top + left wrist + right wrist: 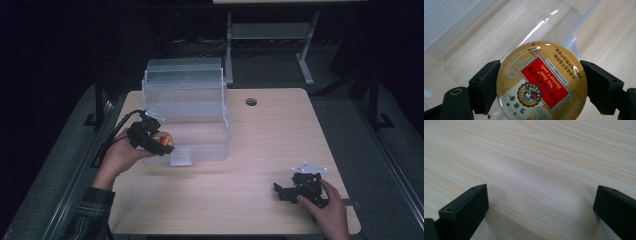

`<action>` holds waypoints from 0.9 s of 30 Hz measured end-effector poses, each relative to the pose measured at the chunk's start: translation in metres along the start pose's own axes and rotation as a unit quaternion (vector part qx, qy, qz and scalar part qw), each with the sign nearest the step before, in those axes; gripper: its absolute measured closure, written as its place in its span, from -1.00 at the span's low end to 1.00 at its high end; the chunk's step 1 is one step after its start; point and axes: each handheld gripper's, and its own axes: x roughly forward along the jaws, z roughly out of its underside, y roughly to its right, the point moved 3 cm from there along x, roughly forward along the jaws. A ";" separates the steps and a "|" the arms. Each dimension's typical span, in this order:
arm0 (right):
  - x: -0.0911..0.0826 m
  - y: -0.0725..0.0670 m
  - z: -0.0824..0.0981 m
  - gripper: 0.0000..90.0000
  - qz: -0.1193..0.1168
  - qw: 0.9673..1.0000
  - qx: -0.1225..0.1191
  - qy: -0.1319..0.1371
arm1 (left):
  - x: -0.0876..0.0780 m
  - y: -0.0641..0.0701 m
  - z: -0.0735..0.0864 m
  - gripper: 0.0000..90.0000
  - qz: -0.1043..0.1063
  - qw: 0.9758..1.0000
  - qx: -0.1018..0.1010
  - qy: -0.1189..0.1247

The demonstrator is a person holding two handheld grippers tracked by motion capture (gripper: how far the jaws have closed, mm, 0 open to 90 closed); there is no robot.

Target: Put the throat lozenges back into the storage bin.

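Nearest the person, the right hand-held gripper [285,192] rests low at the front right corner of the bench [270,150], close to the front edge and not far from the right edge. Its jaws stand wide apart with nothing between them; the right gripper view looks along them onto bare pale wood grain [536,165]. A hand [330,212] grips it from behind, and a grey three-cornered plate tops it.

Across the front of the bench lies a broad stretch of open wood, free between the two hands.

Farther in, at the left side, the left hand-held gripper [162,145] is held above the bench by a hand [120,157] with a plaid sleeve [90,212]. Its jaws are clamped on a round gold candy tin [541,82], one jaw on each side of the rim; the tin's red label reads "Nin Jiom Herbal Candy", upside down in the left gripper view. The tin sits just at the front left corner of a clear plastic storage box [200,115], over its near edge.

The box stands on the bench's middle left, its lid tilted up behind it. Right of it the wood is bare up to a cable hole [251,102] near the far edge.

Beyond the bench the room is dark, with a grey floor and the pale legs of another table [270,45].
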 end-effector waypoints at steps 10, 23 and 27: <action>0.000 0.000 0.000 -1.00 0.000 1.000 0.000 0.000 | 0.000 -0.018 -0.001 -0.57 -0.017 1.000 -0.013 0.002; 0.000 0.000 0.000 -1.00 0.000 1.000 0.000 0.000 | 0.002 -0.038 0.002 -0.57 -0.033 0.999 -0.032 -0.005; 0.000 0.000 0.000 -1.00 0.000 1.000 0.000 0.000 | 0.003 -0.045 0.003 -0.57 -0.039 0.999 -0.037 -0.007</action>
